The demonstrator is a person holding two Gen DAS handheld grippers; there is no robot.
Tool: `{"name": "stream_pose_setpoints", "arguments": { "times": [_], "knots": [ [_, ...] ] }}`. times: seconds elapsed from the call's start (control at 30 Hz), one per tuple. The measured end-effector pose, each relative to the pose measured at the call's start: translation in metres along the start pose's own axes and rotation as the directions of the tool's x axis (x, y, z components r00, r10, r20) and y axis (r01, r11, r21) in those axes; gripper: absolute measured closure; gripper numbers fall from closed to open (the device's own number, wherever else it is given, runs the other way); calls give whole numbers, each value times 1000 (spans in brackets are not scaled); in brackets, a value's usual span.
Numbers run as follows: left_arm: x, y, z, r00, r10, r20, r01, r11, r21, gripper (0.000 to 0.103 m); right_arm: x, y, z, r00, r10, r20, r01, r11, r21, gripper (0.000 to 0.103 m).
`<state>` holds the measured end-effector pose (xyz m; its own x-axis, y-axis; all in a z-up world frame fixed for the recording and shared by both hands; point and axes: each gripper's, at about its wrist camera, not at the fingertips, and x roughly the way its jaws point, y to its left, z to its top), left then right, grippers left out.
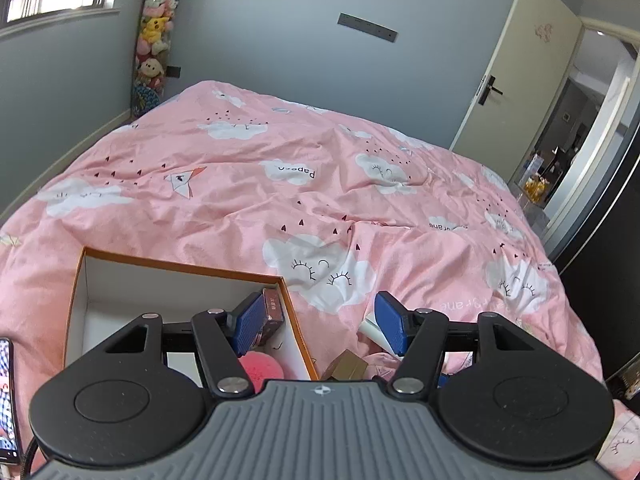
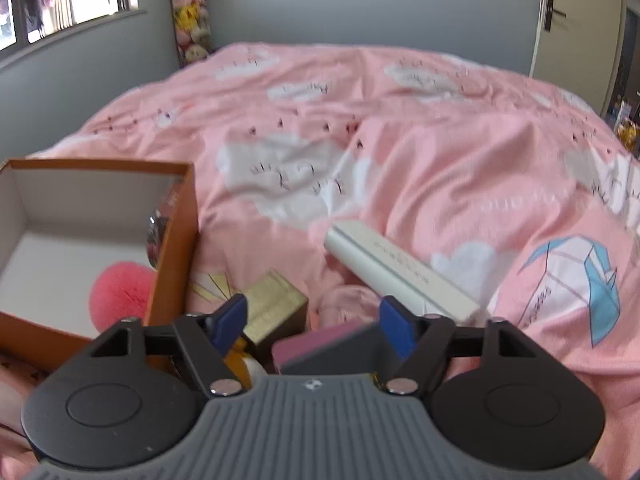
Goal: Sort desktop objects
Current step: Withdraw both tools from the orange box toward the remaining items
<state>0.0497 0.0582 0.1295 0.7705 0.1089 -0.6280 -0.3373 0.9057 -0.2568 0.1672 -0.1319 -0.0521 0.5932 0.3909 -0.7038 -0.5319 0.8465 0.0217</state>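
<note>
Soft, crinkly cloth on the pink duvet [image 1: 224,200]. Smooth matt cardboard for the orange box [image 2: 176,240]. Fluffy pink pompom [image 2: 120,292]. Shiny gold little box [image 2: 276,308].

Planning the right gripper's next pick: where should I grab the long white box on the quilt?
Grip the long white box across its narrow width near mid-length, coming from above. It lies flat and slanted, long sides exposed; the right gripper is open and would need turning to match.
</note>
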Motion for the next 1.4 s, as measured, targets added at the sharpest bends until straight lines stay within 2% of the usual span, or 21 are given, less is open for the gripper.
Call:
{"name": "stream_pose_setpoints", "arguments": {
  "times": [0.3,0.47,0.73,0.97,1.07,1.4],
  "knots": [
    [5,-15,-3,999,21,-36,-20,999,26,32,10,-5,-6,998,-9,-57,10,1000,8,19],
    [10,-18,-8,998,-2,-68,3,1000,23,32,11,-6,-8,997,-8,-72,9,1000,9,18],
    [12,-23,-12,997,2,-82,3,998,57,32,11,-7,-8,997,-11,-77,11,1000,4,18],
    [7,-11,-7,997,15,-74,-14,1000,14,32,12,-6,-8,997,-12,-77,13,1000,3,17],
    [4,-16,-6,998,13,-58,-11,999,42,32,12,-6,-8,997,-12,-73,12,1000,1,17],
    [14,-27,-10,996,35,-84,-29,996,81,32,13,-7,-9,997,-13,-71,14,1000,1,17]
  ]
}}
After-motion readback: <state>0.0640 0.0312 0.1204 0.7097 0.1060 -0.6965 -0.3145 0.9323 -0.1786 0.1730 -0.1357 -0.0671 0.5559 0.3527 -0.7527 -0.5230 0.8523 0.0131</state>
